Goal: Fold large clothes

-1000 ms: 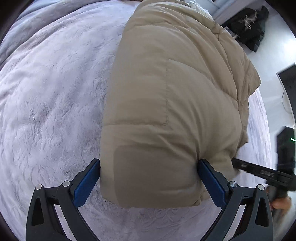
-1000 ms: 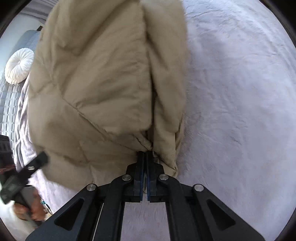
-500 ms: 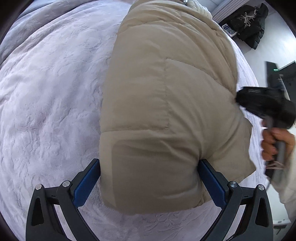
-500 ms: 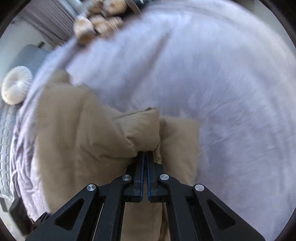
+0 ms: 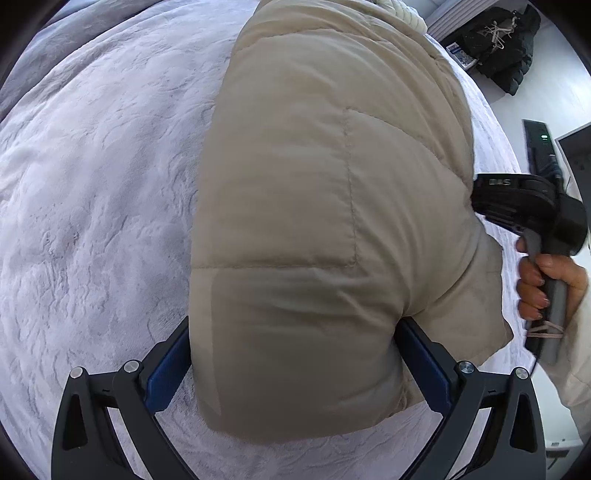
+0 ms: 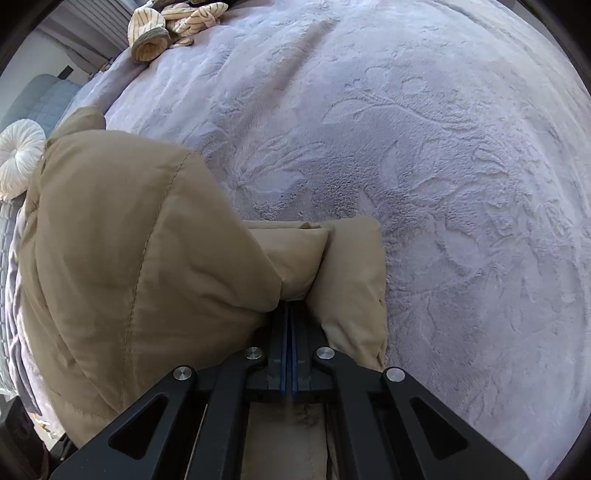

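The puffy tan coat (image 5: 314, 229) lies on the bed (image 5: 96, 192) – it is being folded. One thick end sits between the left gripper (image 5: 291, 369) – its jaws are wide. A fold is pinched by the right gripper (image 6: 289, 317), jaws shut. Next, that fold should be laid flat

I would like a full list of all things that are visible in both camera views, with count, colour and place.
Puffer jacket: one, beige, on the blanket, partly folded.
Blanket: one, pale lilac with embossed leaf pattern, covering the bed.
Round cushion: one, white, at the left edge of the right wrist view.
Striped garments: a small heap, cream with dark stripes, at the far edge of the bed.
Dark clothes: one pile, black, on the floor beyond the bed.
Left gripper: one, black with blue pads, jaws on both sides of the jacket's thick end.
Right gripper: one, black with blue pads, shut on a jacket edge.
Hand: one, around the right gripper's handle.
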Motion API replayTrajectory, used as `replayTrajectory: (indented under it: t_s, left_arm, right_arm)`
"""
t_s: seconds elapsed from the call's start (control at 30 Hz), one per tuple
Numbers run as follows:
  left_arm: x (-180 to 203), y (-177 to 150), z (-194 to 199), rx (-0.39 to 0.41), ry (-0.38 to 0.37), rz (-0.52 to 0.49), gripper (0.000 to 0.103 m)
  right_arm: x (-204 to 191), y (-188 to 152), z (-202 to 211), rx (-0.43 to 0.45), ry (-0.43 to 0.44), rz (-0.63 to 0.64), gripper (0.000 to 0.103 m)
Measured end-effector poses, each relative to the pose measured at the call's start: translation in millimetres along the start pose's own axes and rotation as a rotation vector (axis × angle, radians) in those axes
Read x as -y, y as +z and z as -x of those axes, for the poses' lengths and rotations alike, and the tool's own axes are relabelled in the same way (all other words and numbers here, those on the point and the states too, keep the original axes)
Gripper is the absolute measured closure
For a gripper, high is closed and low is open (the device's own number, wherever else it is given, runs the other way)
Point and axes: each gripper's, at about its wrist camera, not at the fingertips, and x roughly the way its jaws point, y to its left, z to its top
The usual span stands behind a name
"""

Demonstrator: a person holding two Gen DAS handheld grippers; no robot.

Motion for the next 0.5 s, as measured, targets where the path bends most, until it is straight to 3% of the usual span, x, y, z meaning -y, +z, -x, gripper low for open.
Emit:
replayTrajectory:
  t_s: [0.27, 0.5]
  left_arm:
    - [-7, -4, 11, -0.003, 0.011, 0.022, 0.000]
    - [-6, -8, 32, 0.002, 0.040, 0.024, 0.000]
  right_arm:
    - [9, -24, 56, 0.029, 0.006, -0.014, 0.099]
    - [8, -69, 101, 0.053, 0.004, -0.046, 0.099]
